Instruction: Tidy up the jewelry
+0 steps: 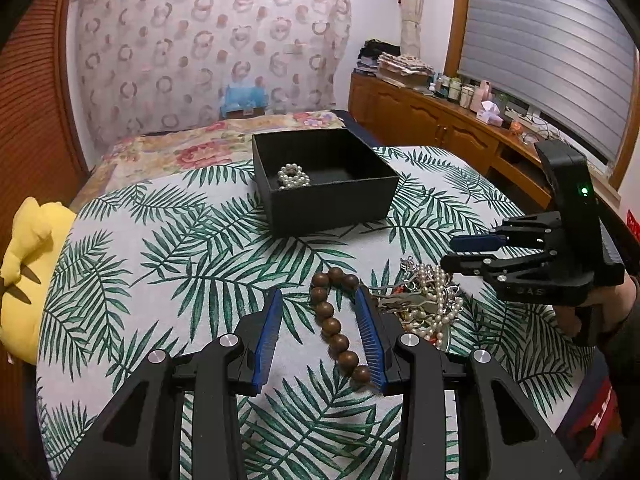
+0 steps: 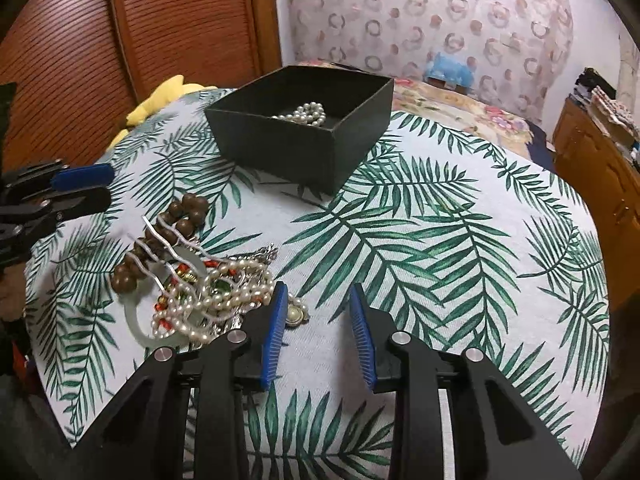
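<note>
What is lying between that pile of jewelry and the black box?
Nothing but bare leaf-print tablecloth. The right wrist view shows it best: the jewelry pile sits apart from the black box, with only cloth between them.

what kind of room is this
Most likely a home bedroom: a bed with a floral cover beyond the leaf-print table, a wooden dresser crowded with bottles under a window blind, and a patterned curtain.
</note>
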